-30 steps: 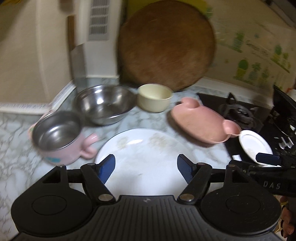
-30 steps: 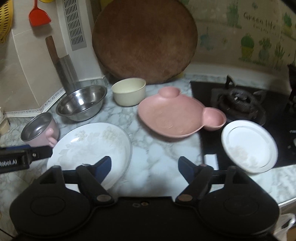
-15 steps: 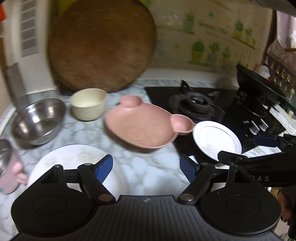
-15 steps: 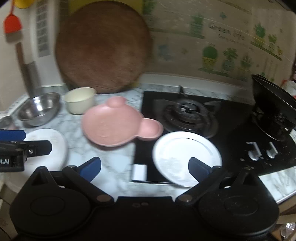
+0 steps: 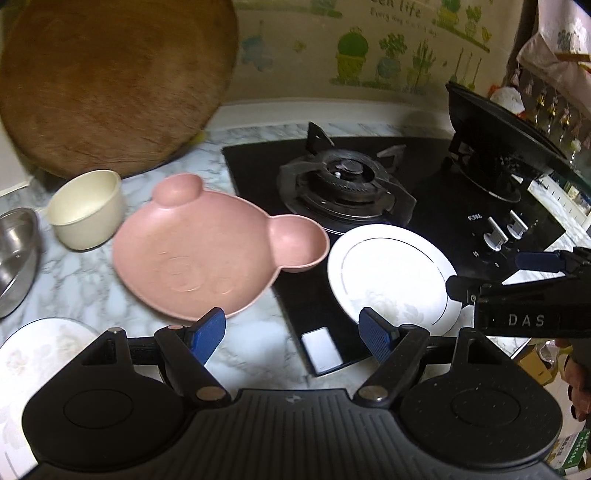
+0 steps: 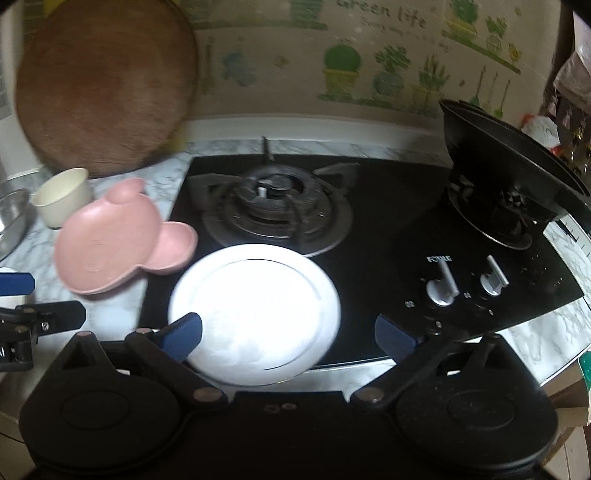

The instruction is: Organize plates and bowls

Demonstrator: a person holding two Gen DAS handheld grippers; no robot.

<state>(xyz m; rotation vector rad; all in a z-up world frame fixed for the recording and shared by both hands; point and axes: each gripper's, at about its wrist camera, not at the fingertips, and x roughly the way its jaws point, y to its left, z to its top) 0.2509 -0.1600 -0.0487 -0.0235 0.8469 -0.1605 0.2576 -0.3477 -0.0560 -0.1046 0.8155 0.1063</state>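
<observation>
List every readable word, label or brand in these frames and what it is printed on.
"Green life": wall sticker, above a smaller script line too blurred to read.
"DAS": side of the right claw; any further letters are cut off.
Stove label above the knobs: too blurred to read for certain.

Both grippers look the same: chunky matte black plastic, two round disc housings at the base, angled black arms with silver pivot screws, ribbed centre plate. The left gripper [image 5: 293, 332] has blue textured fingertip pads [image 5: 373, 334]; the right gripper [image 6: 288, 334] has white "DAS" lettering on its side, probably part of a longer label.
</observation>
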